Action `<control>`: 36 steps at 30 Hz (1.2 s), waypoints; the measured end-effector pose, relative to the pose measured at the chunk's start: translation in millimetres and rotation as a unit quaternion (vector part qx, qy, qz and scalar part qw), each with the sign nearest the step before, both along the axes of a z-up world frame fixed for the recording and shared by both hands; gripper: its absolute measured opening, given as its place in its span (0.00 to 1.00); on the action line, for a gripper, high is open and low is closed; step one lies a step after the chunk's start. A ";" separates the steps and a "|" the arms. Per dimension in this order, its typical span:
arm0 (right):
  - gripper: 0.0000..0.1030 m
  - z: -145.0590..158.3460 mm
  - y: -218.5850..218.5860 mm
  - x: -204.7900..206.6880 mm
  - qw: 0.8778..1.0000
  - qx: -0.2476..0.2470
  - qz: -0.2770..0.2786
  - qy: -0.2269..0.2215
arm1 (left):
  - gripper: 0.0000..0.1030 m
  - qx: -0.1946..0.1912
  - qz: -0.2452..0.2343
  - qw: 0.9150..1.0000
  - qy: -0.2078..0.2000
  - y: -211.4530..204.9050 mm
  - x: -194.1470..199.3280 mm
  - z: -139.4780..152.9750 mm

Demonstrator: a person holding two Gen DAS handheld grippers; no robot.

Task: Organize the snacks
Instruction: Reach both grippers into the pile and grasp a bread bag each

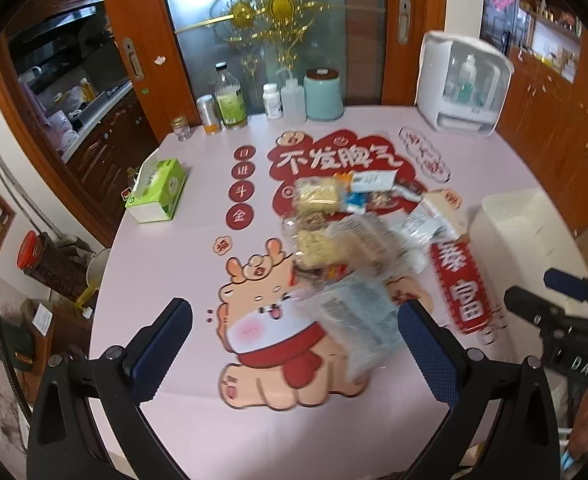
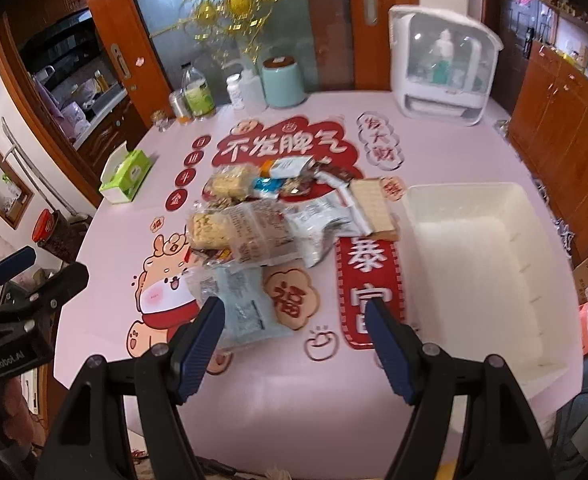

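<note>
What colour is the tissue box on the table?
The tissue box is green and white; the left wrist view shows it best.

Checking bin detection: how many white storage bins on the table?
1. The white bin sits on the pink table, right of the snack pile, and looks empty. The white appliance at the back is not a bin. Both grippers are open.

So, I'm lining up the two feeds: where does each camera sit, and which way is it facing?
Left wrist: on the left gripper, low over the table's near edge, facing the snack pile; own open jaws show, the right gripper at right.
Right wrist: on the right gripper, facing the pile and white bin; the left gripper at left.
Shared: pile, bin, tissue box.
</note>
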State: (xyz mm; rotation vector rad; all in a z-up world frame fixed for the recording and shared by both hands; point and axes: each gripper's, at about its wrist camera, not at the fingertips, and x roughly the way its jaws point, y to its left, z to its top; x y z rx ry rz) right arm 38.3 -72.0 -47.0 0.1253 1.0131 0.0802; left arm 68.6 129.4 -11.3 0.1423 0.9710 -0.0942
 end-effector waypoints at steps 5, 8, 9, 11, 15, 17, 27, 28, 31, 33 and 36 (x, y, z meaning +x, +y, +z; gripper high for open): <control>0.71 -39.9 32.5 32.4 0.998 -0.010 0.048 0.039 | 0.99 0.034 -0.039 0.998 0.021 17.2 37.3 -36.4; 0.71 -66.4 44.4 46.7 0.996 -0.013 0.071 0.053 | 0.99 0.053 -0.074 0.995 0.040 18.9 64.5 -64.6; 0.71 -77.9 46.8 53.3 0.995 -0.015 0.078 0.060 | 0.99 0.058 -0.087 0.994 0.046 18.7 73.7 -72.5; 0.71 -99.9 49.2 65.3 0.993 -0.018 0.092 0.072 | 0.99 0.072 -0.113 0.990 0.054 16.6 92.5 -89.0; 0.71 -130.9 45.7 82.9 0.990 -0.006 0.100 0.102 | 0.99 0.086 -0.179 0.978 0.061 9.1 121.2 -112.6; 0.71 -144.4 46.4 91.5 0.986 0.011 0.113 0.119 | 0.99 0.108 -0.214 0.969 0.062 5.1 135.9 -123.6; 0.58 -176.4 59.8 111.5 0.973 0.074 0.154 0.155 | 0.99 0.108 -0.346 0.925 0.116 -14.1 183.6 -148.8; 0.54 -175.5 60.3 110.5 0.973 0.068 0.156 0.154 | 0.99 0.112 -0.363 0.918 0.117 -19.1 183.6 -151.2; 0.28 -168.2 52.6 107.6 0.974 0.078 0.148 0.154 | 0.99 0.119 -0.410 0.895 0.129 -35.6 182.8 -159.6; 0.13 -165.4 46.2 106.5 0.975 0.085 0.137 0.153 | 0.99 0.135 -0.433 0.881 0.133 -46.8 181.3 -166.0; 0.10 -161.3 36.2 99.8 0.979 0.081 0.113 0.149 | 0.99 0.169 -0.460 0.860 0.141 -64.5 180.9 -181.5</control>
